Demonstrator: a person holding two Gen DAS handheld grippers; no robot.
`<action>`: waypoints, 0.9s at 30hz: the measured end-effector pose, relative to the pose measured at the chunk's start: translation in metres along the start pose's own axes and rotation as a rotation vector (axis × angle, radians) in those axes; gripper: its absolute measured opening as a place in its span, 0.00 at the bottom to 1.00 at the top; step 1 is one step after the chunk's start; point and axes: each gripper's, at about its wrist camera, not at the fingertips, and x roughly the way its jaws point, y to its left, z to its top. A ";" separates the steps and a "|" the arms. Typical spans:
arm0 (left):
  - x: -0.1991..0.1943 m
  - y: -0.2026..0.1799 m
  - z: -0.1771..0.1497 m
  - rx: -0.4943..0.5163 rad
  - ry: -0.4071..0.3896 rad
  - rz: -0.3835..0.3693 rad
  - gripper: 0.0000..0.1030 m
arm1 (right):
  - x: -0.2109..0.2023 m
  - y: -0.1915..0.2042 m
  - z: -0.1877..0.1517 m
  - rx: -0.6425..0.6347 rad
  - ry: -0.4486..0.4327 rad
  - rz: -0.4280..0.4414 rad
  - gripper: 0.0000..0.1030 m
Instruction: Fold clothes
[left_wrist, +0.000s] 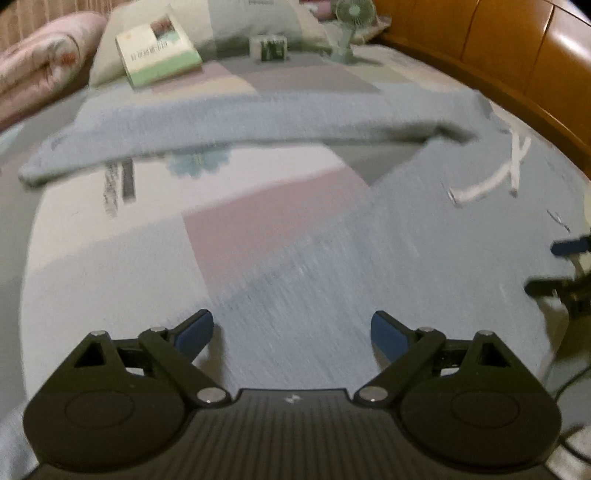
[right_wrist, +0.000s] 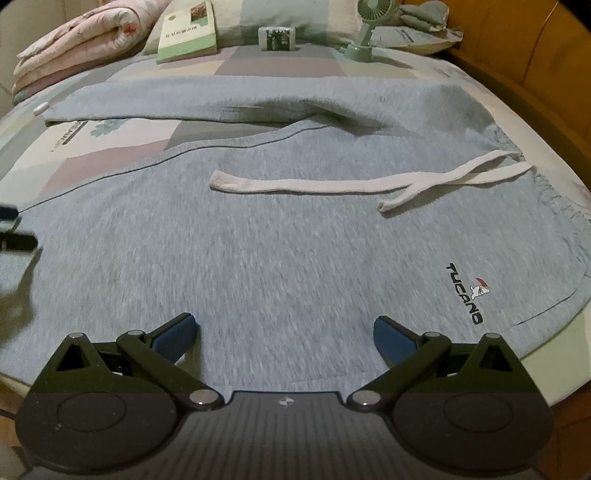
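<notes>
While both jaws are standing wide apart with nothing between them, I am holding the left hand-held gripper (left_wrist: 291, 332) low over one leg of the grey sweatpants (right_wrist: 258, 240) and the right hand-held gripper (right_wrist: 284, 334) low over the hip panel near the waist. The sweatpants are lying spread on the bed (left_wrist: 110, 240), legs splayed in a V: one leg is running toward my left side, the other is stretching across the far part of the bed. The logo (right_wrist: 467, 291) is sitting just ahead of my right fingers, and beyond it the white drawstring (right_wrist: 332, 184) is lying loose across the front, its two ends trailing toward the middle.

I am judging the risks from here. The left view is smearing with motion, so I am not trusting my aim on that side; a pinch there could be taking up the bedsheet along with the cloth, or catching only the top layer. The drawstring is lying free, and a fold carried over it could be dragging it out or trapping it in a lump. The far leg is showing a raised ridge near the crotch, which could be pressing into a crease.

Farther back, a book (right_wrist: 188, 37), a small box (right_wrist: 277, 37) and a desk fan (right_wrist: 365, 26) are standing near the pillows; a wide sweep of cloth could be knocking the fan over.
</notes>
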 end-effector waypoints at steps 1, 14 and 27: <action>0.001 0.002 0.008 0.002 -0.013 0.003 0.90 | 0.001 0.000 0.003 -0.001 0.008 -0.004 1.00; 0.051 0.003 0.088 0.063 -0.070 0.002 0.90 | 0.019 -0.008 0.057 -0.016 0.031 -0.060 1.00; 0.087 0.018 0.106 0.034 -0.065 0.034 0.90 | 0.038 -0.031 0.052 0.052 0.045 -0.010 1.00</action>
